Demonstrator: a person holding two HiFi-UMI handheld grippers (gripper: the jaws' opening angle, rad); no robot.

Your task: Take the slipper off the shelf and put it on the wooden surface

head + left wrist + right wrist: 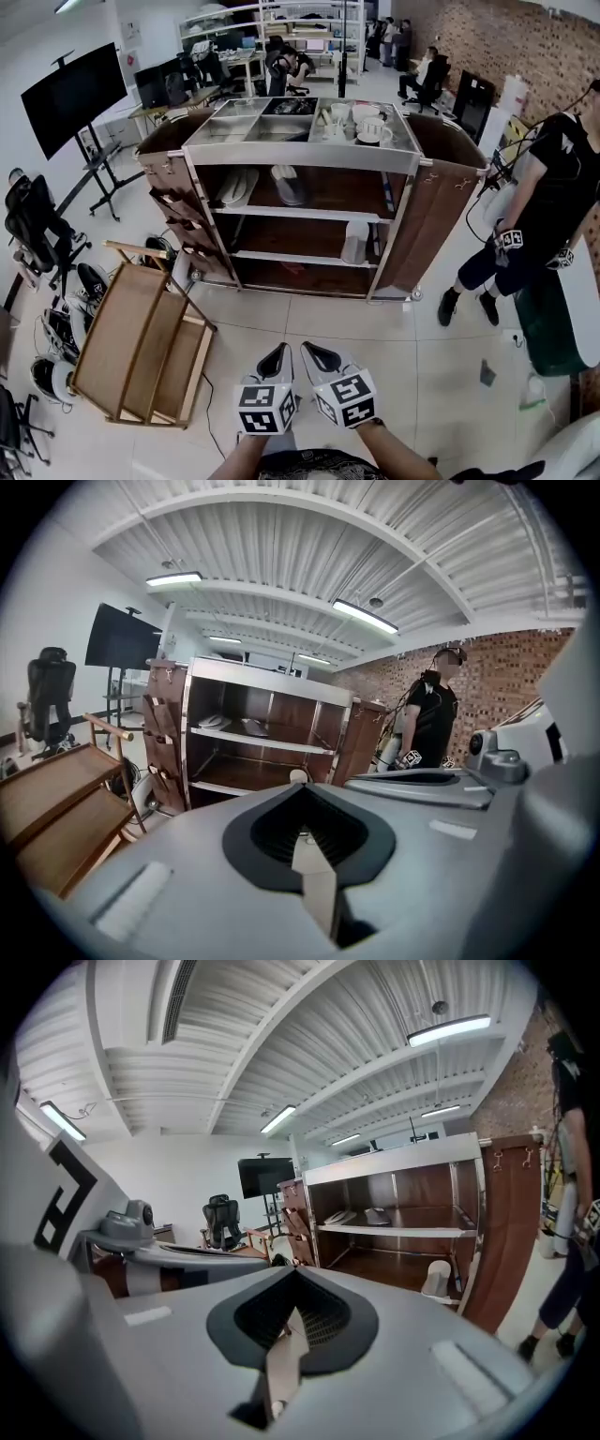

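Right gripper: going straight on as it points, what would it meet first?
The way looks free over the floor; the right gripper, shut and empty, would probably reach the lower part of the shelf first, or the floor just before it. Depth is unclear.

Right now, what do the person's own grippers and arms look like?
Left gripper and right gripper match: black pointed jaws on light grey bodies, each topped by a white cube with black square markers. Their own views show a black, ribbed, teardrop-shaped recess around the jaws. No cables visible. Forearms show no sleeves.
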